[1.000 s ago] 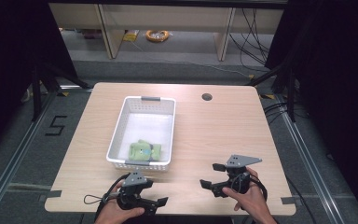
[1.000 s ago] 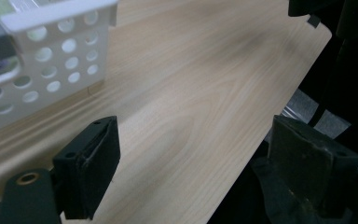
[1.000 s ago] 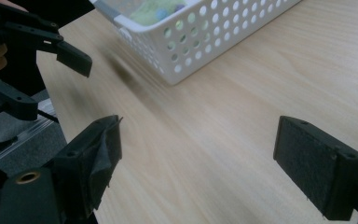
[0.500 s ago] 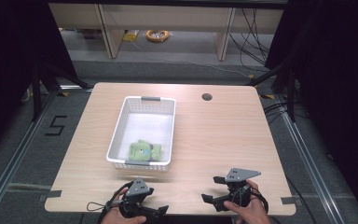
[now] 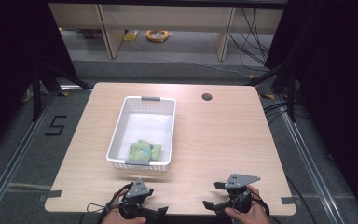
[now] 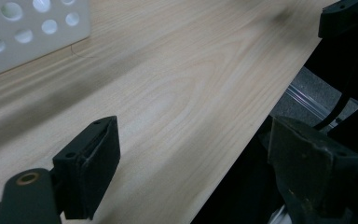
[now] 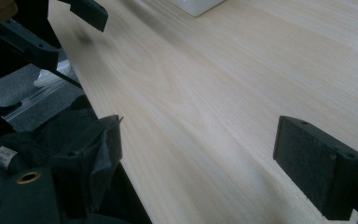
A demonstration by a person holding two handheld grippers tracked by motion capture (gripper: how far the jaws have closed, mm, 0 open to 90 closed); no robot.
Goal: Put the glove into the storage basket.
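High view. Table point(image 5: 223, 140), light wood, with a dark round hole point(image 5: 207, 97) near the far edge. White basket point(image 5: 121, 123) stands left of centre, long side running away from the person. Green cloth point(image 5: 144, 150) lies inside it at the near end, touching the near wall. Both grippers sit at the near edge of the table, well apart from each other. Left gripper point(image 5: 156, 205) is just in front of the basket's near wall, not touching it; a hand point(image 5: 121, 217) grips it from below, cable looping to its left. Right gripper point(image 5: 216, 196) is off to the right, held by the other hand point(image 5: 244, 214), grey plate on top. Both sets of jaws spread, nothing between them. Jaws of the 2 point roughly toward each other across bare wood.

Left gripper view. Left gripper point(image 6: 191, 154) with jaws wide apart and empty: 1 jaw over the table, the other past the table edge, above dark floor. A corner of the basket point(image 6: 32, 32), with round holes, sits at upper left. Part of the right gripper point(image 6: 347, 18) shows at upper right.

Right gripper view. Right gripper point(image 7: 198, 149) with jaws wide apart and empty. 1 pad over the table edge, the other over the wood. Basket corner point(image 7: 198, 5) at the top. Part of the left gripper point(image 7: 86, 11) at upper left.
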